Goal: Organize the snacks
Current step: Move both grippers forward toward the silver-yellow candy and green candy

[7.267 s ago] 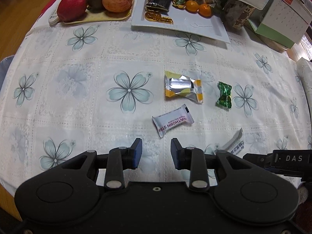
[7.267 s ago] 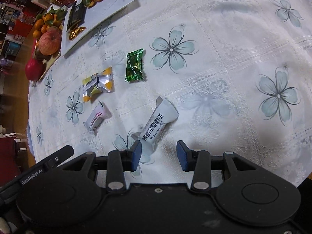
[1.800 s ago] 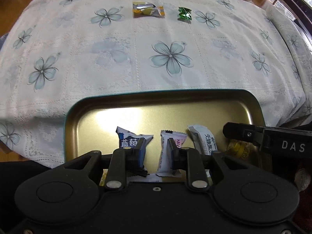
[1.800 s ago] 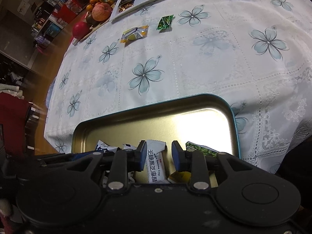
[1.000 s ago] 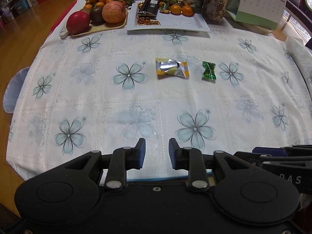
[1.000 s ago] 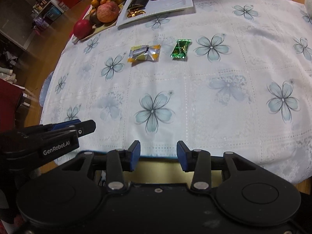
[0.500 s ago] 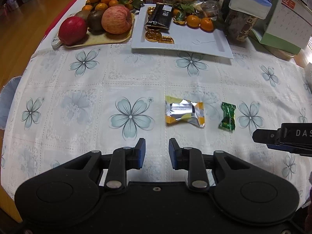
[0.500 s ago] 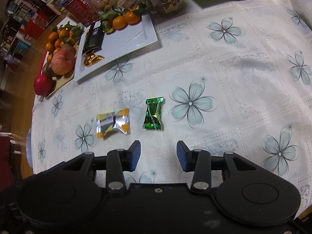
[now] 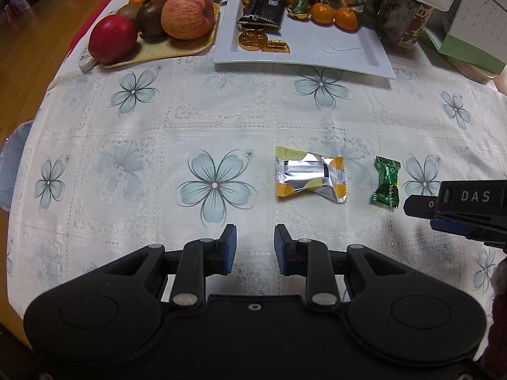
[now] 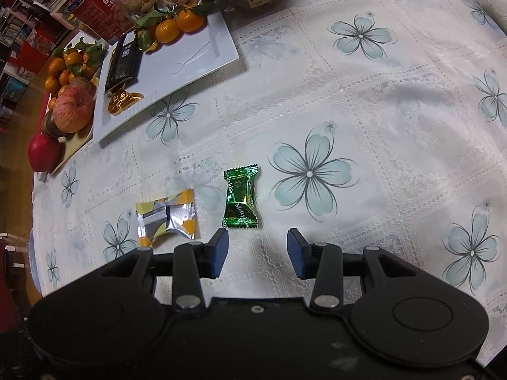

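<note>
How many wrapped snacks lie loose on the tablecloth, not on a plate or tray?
2: a yellow-and-silver packet just ahead of the left gripper, and a green candy beside it, just ahead of the right gripper. Others could lie outside both views.

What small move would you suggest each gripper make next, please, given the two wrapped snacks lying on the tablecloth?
Probably lower each gripper onto the snack ahead of it. The right gripper stands open and empty just short of the green candy, and the left gripper, also open and empty, has the yellow-and-silver snack packet slightly ahead to its right. Both lie loose on the tablecloth, untouched.
</note>
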### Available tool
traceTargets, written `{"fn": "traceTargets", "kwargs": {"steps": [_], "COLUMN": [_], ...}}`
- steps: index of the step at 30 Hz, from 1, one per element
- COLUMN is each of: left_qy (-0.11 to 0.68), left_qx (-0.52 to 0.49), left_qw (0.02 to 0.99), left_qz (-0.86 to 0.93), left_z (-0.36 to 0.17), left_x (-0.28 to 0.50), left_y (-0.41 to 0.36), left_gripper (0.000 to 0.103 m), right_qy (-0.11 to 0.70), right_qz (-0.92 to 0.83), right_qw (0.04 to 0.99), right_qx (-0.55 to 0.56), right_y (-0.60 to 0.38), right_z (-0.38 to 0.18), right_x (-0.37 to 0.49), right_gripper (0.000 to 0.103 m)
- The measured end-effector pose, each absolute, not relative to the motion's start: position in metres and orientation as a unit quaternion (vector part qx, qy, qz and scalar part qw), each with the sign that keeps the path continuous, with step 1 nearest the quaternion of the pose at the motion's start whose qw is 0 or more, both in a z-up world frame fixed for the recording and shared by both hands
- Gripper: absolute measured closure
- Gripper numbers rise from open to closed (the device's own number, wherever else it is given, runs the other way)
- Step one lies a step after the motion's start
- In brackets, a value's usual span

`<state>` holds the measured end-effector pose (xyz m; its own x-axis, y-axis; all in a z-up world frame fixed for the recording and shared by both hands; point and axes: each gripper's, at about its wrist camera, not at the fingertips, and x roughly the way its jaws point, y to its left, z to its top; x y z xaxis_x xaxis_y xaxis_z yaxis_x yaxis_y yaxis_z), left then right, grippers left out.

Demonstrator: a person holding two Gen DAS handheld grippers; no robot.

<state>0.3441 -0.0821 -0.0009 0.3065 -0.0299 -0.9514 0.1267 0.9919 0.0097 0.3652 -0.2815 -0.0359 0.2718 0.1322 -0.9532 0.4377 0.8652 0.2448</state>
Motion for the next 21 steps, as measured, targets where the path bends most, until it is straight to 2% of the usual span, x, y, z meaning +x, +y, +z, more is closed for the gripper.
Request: {"fn": "traceTargets", "kwargs": {"steps": [21], "left_qy": [0.641], "left_qx": [0.000], "left_qw": [0.766], "left_qz": [-0.052], "left_z": [-0.017], "left_x": [0.346], "left_y": [-0.070], "left_gripper": [0.067], "right_qy": [0.585], "right_qz": [-0.132], "right_qw": [0.756], "right_qx": [0.263], "right_y": [-0.284], "right_z": [-0.048], "right_x": [0.384], "right_gripper": [0.059]}}
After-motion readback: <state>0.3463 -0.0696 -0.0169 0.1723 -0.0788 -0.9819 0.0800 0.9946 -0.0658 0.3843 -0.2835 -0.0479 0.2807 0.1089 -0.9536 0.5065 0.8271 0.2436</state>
